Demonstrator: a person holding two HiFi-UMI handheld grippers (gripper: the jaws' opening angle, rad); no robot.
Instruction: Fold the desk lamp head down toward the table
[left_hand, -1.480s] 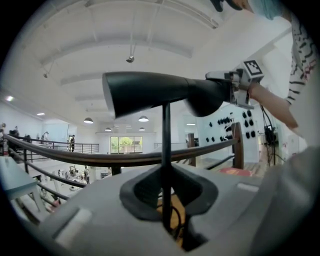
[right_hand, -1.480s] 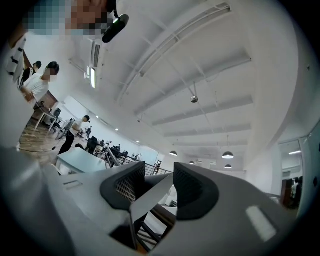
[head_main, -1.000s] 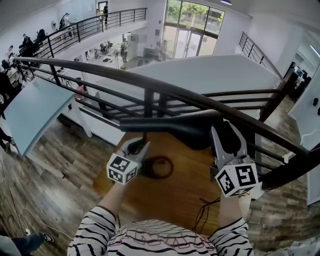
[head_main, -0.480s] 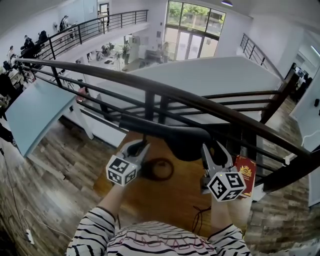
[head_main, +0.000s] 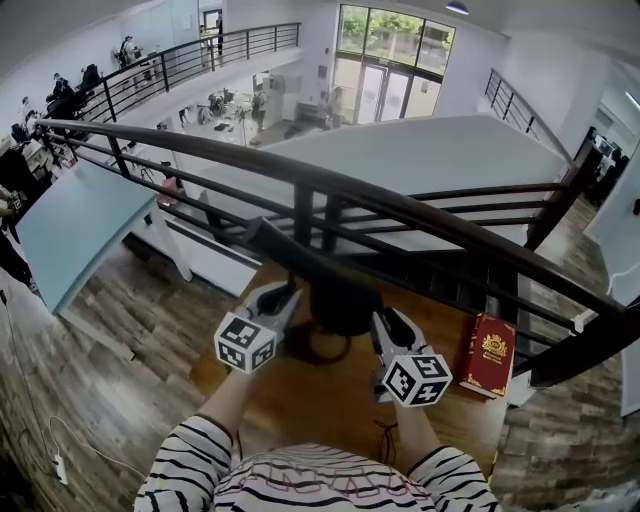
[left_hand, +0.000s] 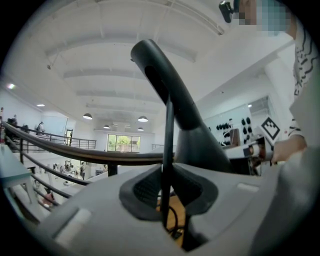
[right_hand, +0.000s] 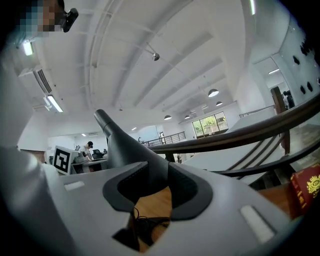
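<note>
L gripper (head_main: 284, 295): jaws closed tight on the lamp's thin upright stem (left_hand: 168, 145), which runs straight down btwn the 2 pads. R gripper (head_main: 386, 320): jaws pinch the dark lamp head (head_main: 340, 300) from its right side. In the right gripper view the head (right_hand: 127, 145) fills the upper gap btwn the pads, w/ bare wood showing below.

The lamp sits approx mid-table (head_main: 300, 410), nearer the far edge. Its head is low, just above the ring-shaped base (head_main: 322, 350). The neck (head_main: 280, 245) slopes up from the head toward the far left corner. Can't tell if the head touches the base.

Other items:
- 1 red book (head_main: 488, 352) w/ a gold emblem lies flat at the right edge of the table, well apart from the lamp and just right of the R gripper.
- A thin dark cable (head_main: 385, 440) trails across the wood to the near edge, under the R gripper.
- A dark handrail w/ bars (head_main: 420, 215) runs along right behind the far edge, close behind the lamp neck.

Striped sleeves are at the near edge, 1 behind each gripper.
</note>
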